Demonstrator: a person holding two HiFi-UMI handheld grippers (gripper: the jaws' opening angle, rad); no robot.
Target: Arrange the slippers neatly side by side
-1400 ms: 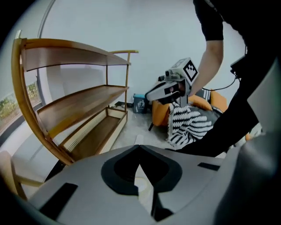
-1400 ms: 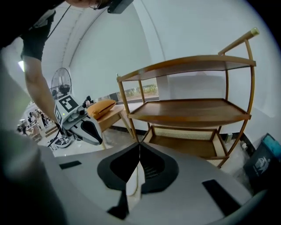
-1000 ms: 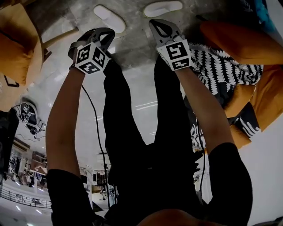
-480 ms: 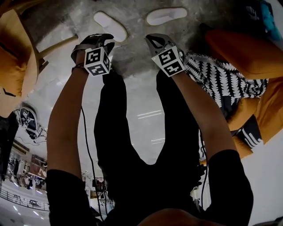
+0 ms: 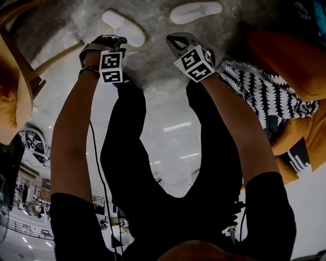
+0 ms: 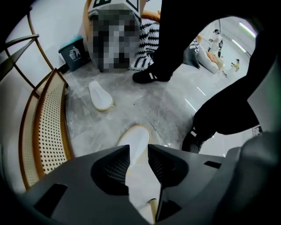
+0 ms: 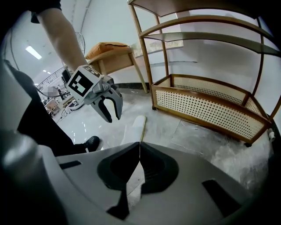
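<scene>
Two white slippers lie apart on the grey floor. In the head view the left slipper (image 5: 122, 26) is angled and the right slipper (image 5: 196, 11) lies farther off. My left gripper (image 5: 113, 41) hangs just short of the left slipper and points steeply down. Its jaws have just been opening, and that slipper (image 6: 136, 140) shows on the floor through the gap, not pressed by the pads. The other slipper (image 6: 100, 94) lies beyond. My right gripper (image 5: 173, 40) is shut with nothing in it. The right gripper view shows the left gripper (image 7: 107, 105) above a slipper (image 7: 137, 125).
A wood and rattan rack (image 7: 210, 105) stands beside the slippers. Orange cushions (image 5: 285, 56) and a black-and-white patterned cushion (image 5: 260, 86) are at the right. A wooden chair (image 5: 15, 76) is at the left. The person's black shoes (image 6: 151, 74) stand near the slippers.
Both grippers have come down towards the floor. The left gripper has rolled, so its marker cube shows a different face, and its jaws have opened.
</scene>
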